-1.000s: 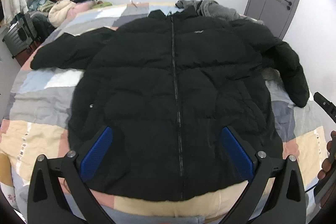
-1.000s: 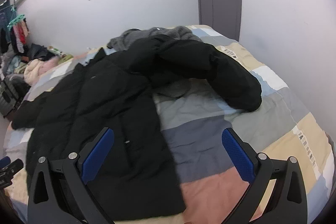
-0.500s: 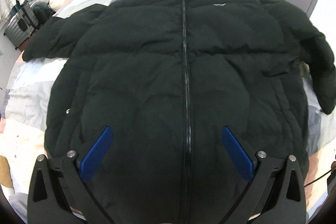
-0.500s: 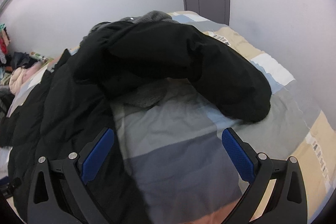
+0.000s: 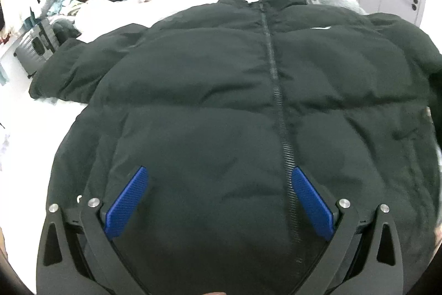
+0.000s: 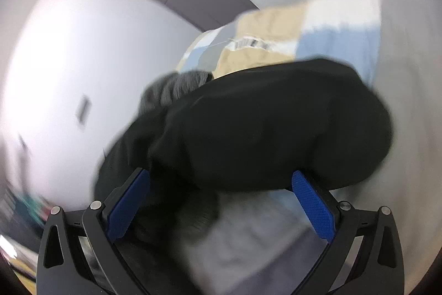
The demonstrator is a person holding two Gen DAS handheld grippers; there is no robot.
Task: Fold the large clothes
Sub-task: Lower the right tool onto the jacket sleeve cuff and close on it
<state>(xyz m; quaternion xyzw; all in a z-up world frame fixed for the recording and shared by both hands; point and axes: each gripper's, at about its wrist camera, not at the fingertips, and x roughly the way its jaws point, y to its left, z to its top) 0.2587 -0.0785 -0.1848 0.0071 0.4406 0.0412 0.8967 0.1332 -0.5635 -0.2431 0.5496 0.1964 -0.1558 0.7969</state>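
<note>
Close up, black puffer jacket (image 5: 221, 101) zipped flat, grey garment (image 6: 176, 90) behind sleeve (image 6: 276, 129), both tongs (image 5: 218, 184) (image 6: 221, 184) spread wide, empty.

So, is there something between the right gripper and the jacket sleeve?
Nothing visible. The right gripper is open, and the black jacket sleeve lies just ahead of its jaws on the patchwork bedspread.

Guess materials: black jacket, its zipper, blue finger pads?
Jacket: likely matte synthetic shell with padded fill; puffy quilted bands. Zipper: black, plastic or metal unclear; ridged teeth show. Blue pads: textured rubber or plastic, fine grid pattern.
</note>
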